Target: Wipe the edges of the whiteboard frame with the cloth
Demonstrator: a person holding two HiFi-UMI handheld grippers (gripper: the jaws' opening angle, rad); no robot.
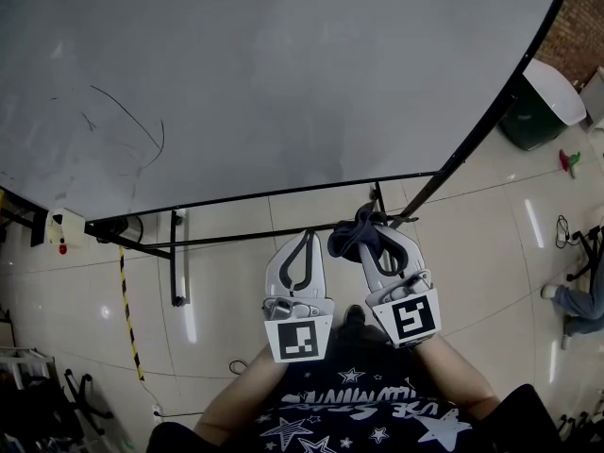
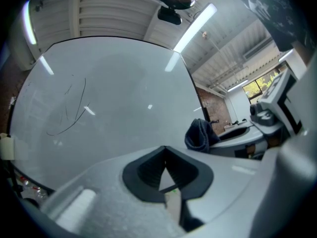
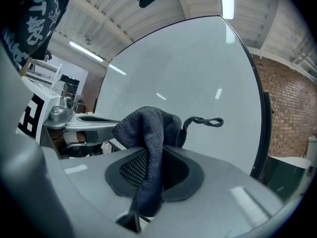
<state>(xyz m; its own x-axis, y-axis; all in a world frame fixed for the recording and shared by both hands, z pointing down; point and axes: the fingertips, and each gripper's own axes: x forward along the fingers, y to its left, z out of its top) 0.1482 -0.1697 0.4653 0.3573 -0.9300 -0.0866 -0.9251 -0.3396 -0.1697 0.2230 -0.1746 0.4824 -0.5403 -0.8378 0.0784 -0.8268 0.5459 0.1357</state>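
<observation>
1. Your left gripper [image 1: 307,239] hangs just beside the right gripper [image 1: 377,229], at its 9 o'clock. Its jaws are pressed together at the tips, with nothing between them.
2. Your right gripper's jaws pinch the cloth [image 3: 148,143]. The cloth is dark blue knit, bunched over the jaw tips, with a strip trailing back between the jaws and a thin loop [image 3: 204,121] sticking out toward 2 o'clock.
3. In the head view the cloth [image 1: 351,238] lies over the thin lower bar [image 1: 236,239] under the board, near the board's lower right corner. You cannot tell from these views whether it touches the bar.
4. Just past it, at 12 o'clock, runs the frame [image 1: 283,192], a black bottom edge. The right edge climbs toward 1 o'clock.
5. The whiteboard [image 1: 302,64] fills the view beyond, grey-white, with thin pen marks [image 1: 132,125] at 10 o'clock.
6. A green bin [image 1: 533,116] with a white lid stands on the tiled floor [image 1: 472,243] at 2 o'clock, beyond the frame's right edge.
</observation>
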